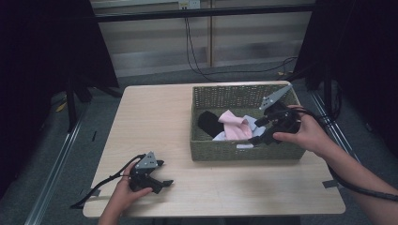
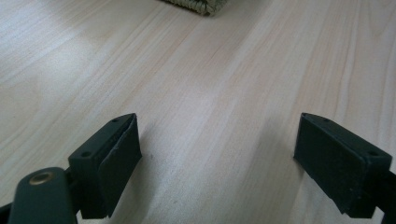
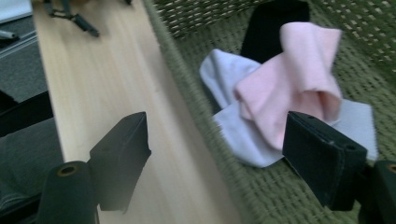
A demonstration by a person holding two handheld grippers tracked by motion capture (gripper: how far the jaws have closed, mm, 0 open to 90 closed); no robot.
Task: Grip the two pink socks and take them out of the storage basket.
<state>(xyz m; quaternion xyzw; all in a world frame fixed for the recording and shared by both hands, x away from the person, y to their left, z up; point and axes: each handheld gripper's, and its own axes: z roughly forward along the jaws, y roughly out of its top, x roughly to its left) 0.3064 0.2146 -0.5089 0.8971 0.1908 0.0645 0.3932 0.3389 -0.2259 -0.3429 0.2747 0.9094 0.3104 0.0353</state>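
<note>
Our right tool point(image 3: 215, 154), wide open and empty, hangs over the green woven basket point(image 1: 202, 152); the limp pink cloth point(image 3: 294, 79) should pinch easily at its raised fold. Left tool point(image 2: 217, 158) rests open on the worktop point(image 1: 155, 122).

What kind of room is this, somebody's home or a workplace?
Most likely a lab or recording studio, not a home. Black curtains flank a lone wooden table, cables trail across the grey floor, and a person holds a tool over a basket of socks.

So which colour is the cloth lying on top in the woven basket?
Pink cloth, clearest in the right gripper view.
</note>
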